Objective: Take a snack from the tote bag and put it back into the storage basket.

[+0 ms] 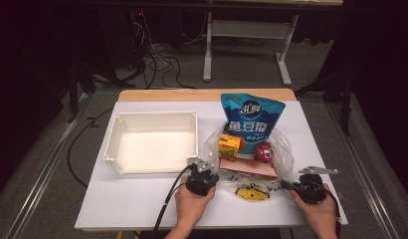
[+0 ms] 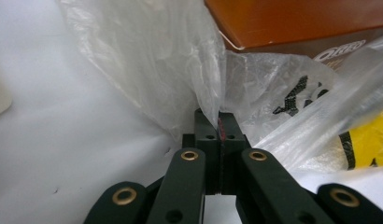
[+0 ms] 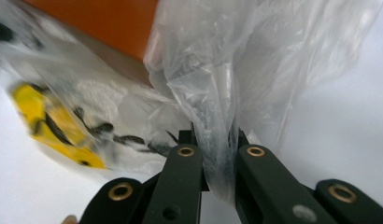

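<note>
I have both grippers clamped on the clear plastic bag [image 1: 252, 164] at lower centre: left gripper [image 2: 219, 125] pinching its near-left film, right gripper [image 3: 216, 140] its near-right film. Next, I judge, 2 hands spread the mouth open.

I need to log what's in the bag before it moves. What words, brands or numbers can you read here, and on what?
"OREO": on the brown box, near its edge, seen through the clear plastic bag in the left gripper view; last letter partly cut off.
Blue pouch: large white characters and a round logo, too blurred to read.
Yellow carton, red can, bag's black and yellow print: unreadable.
</note>
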Available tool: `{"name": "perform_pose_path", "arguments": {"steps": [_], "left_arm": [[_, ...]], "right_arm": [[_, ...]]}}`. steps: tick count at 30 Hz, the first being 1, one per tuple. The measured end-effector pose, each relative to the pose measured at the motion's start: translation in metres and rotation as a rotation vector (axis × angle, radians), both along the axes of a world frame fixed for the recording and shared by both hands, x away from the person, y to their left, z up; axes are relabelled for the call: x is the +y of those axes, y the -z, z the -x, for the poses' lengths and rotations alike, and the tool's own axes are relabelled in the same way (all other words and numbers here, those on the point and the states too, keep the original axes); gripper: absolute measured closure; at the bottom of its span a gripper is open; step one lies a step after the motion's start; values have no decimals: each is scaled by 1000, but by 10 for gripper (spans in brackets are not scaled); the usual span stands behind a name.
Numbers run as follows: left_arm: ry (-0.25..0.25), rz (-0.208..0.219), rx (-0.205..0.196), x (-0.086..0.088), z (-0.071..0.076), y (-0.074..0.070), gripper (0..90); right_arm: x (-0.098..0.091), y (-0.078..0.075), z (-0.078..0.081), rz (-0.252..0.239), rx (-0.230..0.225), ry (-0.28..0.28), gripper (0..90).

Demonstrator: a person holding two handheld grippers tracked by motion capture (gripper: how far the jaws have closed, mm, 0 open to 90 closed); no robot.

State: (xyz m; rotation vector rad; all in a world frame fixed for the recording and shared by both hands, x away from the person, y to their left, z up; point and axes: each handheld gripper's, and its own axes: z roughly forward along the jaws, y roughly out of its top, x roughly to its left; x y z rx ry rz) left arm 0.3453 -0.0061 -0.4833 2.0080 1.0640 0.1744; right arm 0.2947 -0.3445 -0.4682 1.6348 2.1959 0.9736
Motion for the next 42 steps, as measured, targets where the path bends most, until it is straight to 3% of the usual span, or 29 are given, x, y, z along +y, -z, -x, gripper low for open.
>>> {"name": "perform_pose_path", "arguments": {"steps": [2,4,6,8,9,11,13,15,18,19,21,22,26,29,32,34,36,40,42], "left_arm": [[5,12,3,2,-1,1,898],[8,17,-9,2,0,2,897],[8,17,-10,2,1,2,895],[8,17,-12,2,1,2,894],[9,15,-14,2,1,2,894],[9,9,-23,2,2,2,889],[10,6,-27,1,3,2,884],[9,13,-22,2,2,2,882],[8,37,-4,4,1,3,880],[8,38,-4,4,1,3,879],[8,36,-8,4,1,3,879],[8,34,-11,4,1,3,879],[34,37,-10,4,1,3,880],[34,47,6,5,0,3,886],[21,35,1,4,0,3,896],[-12,28,-2,5,0,3,898],[-41,42,10,7,0,3,899],[-87,65,40,14,0,3,899],[-86,48,28,14,2,2,898]], "right_arm": [[-2,1,-1,-35,19,19,886],[-2,-1,1,-32,-3,28,703],[-3,-10,9,-44,-56,31,559],[-5,-25,19,-84,-157,49,466],[-7,-32,24,-104,-208,64,445],[-6,-40,26,-94,-262,80,431],[-1,-42,22,-73,-278,85,421],[7,-41,11,-63,-263,81,419],[18,-37,-3,-7,-253,78,536],[20,-36,-7,-6,-244,66,598],[22,-34,-12,35,-228,57,791],[21,-34,-12,30,-236,56,892],[8,-31,-13,64,-224,146,900],[-2,-17,-19,79,-160,173,900],[-7,2,-26,63,-46,169,900],[-15,4,-26,3,-42,186,900],[-17,3,-24,36,-52,203,900],[-24,3,-20,55,-63,227,900],[-28,3,-18,61,-64,238,900]]}}
